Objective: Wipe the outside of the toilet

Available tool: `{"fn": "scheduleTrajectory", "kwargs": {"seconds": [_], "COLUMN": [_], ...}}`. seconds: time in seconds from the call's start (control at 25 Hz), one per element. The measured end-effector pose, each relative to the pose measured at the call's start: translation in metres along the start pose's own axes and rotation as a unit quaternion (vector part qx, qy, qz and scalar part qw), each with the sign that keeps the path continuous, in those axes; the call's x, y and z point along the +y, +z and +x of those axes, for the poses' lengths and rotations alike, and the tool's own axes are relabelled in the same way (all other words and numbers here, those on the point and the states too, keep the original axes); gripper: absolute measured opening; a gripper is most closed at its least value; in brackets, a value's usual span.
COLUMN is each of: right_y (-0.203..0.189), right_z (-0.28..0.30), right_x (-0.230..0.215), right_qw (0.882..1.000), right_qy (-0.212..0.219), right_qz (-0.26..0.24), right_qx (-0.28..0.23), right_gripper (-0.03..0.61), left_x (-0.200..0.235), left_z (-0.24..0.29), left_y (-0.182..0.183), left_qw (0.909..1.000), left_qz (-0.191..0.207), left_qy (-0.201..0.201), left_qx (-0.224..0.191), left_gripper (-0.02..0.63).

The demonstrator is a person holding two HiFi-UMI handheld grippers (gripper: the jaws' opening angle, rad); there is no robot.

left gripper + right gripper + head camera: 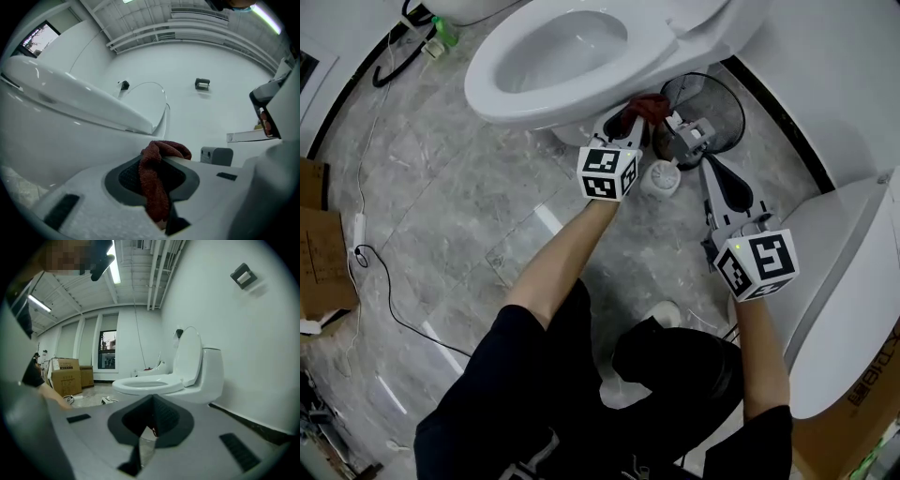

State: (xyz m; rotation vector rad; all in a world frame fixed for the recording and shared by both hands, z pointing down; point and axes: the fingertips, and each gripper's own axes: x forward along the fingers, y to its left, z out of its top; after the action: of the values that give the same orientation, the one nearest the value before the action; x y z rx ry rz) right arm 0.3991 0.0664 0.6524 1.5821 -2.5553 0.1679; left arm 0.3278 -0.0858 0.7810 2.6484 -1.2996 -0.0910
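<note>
The toilet [492,89] stood on the marble floor [441,216], its bowl overhanging the pedestal, with a wire bin [727,112] just beside it. The left claw [628,122] reached beneath the bowl, clamped on a dark red cloth [154,185], apparently to bring it against the outer porcelain. The right claw [151,417], closed with nothing in it, hung near the bin, probably to keep clear.

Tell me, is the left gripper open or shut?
Shut: the left gripper pinches a dark red terry cloth between its jaws.
</note>
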Motion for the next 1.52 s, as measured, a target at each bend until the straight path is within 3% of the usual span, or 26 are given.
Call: {"fn": "scheduleTrajectory", "kwargs": {"seconds": [0.32, 0.64, 1.12, 1.52], "right_y": [-0.002, 0.002, 0.014, 0.016], "right_z": [0.000, 0.015, 0.046, 0.065], "right_x": [0.001, 0.018, 0.062, 0.092], "right_qw": [1.000, 0.999, 0.998, 0.996], "right_qy": [0.015, 0.033, 0.067, 0.088], "right_qz": [-0.004, -0.001, -0.006, -0.002], "right_qx": [0.003, -0.007, -0.021, -0.022], "right_gripper": [0.003, 0.003, 0.003, 0.003], "left_x": [0.019, 0.047, 0.109, 0.184], "left_z": [0.001, -0.045, -0.131, -0.191], "left_y": [-0.008, -0.010, 0.012, 0.035], "left_qw": [0.9980, 0.9964, 0.9954, 0.9904], "left_qz": [-0.004, -0.001, 0.050, 0.036], "left_qy": [0.063, 0.085, 0.077, 0.132], "left_qx": [-0.003, 0.004, 0.025, 0.021], "left_gripper": [0.072, 0.072, 0.072, 0.072]}}
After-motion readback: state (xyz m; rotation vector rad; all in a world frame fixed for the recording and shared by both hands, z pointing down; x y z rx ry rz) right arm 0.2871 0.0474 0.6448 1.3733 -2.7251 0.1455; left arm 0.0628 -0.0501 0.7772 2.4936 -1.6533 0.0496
